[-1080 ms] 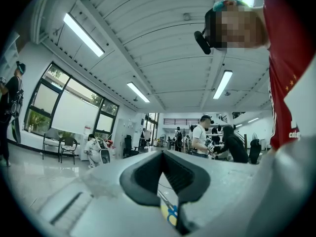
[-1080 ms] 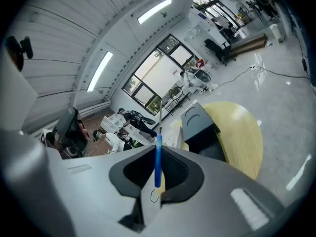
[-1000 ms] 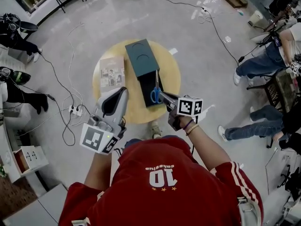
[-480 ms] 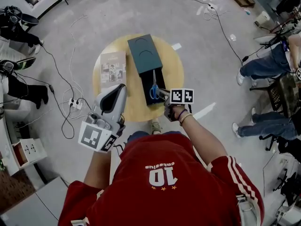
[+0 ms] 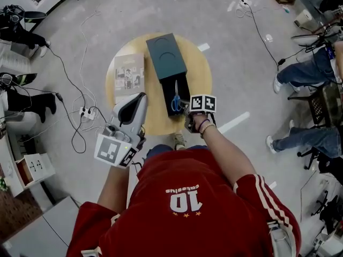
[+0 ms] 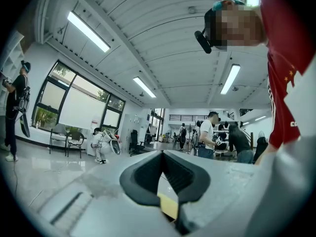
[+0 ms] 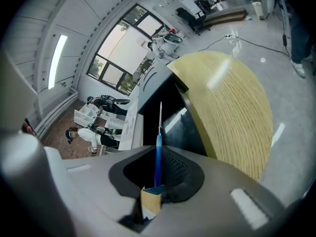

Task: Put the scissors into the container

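Right tool (image 5: 184, 109), pinching scissors (image 5: 176, 98), is sinking lower than before; scissors are now reaching container's (image 5: 167, 58) open end; left tool (image 5: 139, 99) is idling, pressed together, empty.

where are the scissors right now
In the head view, the scissors are clamped in the right tongs over the open black container on the round table, with the dark green lid just beyond.

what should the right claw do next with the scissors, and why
Probably ease down a little, then open. The right claw is clamped on the blue-handled scissors, held blades forward over the open dark compartment of the container on the round table. They look lined up with the opening, but whether they touch its bottom can't be told, so a short descent before release seems safest.
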A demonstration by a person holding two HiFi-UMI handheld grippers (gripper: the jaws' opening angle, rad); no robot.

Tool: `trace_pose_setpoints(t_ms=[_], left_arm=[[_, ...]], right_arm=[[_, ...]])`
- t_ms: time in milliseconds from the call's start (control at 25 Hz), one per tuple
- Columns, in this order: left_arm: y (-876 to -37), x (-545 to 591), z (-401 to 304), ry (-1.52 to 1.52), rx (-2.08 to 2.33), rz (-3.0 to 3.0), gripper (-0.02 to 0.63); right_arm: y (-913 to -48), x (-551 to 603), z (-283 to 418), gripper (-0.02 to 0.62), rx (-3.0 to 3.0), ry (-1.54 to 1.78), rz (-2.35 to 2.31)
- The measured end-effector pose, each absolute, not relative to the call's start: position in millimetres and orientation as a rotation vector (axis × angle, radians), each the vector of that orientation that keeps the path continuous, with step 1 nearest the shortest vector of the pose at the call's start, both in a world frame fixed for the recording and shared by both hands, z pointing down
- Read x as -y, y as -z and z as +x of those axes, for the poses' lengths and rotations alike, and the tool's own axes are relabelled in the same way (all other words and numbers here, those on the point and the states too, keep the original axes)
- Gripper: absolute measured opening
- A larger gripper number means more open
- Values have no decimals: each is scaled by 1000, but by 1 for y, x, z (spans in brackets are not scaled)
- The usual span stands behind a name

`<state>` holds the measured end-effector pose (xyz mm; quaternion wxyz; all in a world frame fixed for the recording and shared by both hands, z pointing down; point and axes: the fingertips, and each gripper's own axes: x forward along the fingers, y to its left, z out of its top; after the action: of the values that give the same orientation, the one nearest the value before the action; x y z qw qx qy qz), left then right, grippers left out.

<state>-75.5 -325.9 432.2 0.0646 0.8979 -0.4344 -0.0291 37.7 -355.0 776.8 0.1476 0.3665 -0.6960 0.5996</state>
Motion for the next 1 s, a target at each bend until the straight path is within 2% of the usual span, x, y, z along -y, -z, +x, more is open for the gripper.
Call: trace_pose_setpoints(t_ms=[520,800,1000], left_arm=[[-431,324,-76,53,1308,2722,2],[-427,324,-79,59,1314,2730,2],[-427,322,-82,65,1306,2736,2]], right_arm=[[-800,350,36,41,1723,-1786,1093],[-799,352,36,164,1704,-1776,1092],[-794,350,48,189,1719,-1711,1143]])
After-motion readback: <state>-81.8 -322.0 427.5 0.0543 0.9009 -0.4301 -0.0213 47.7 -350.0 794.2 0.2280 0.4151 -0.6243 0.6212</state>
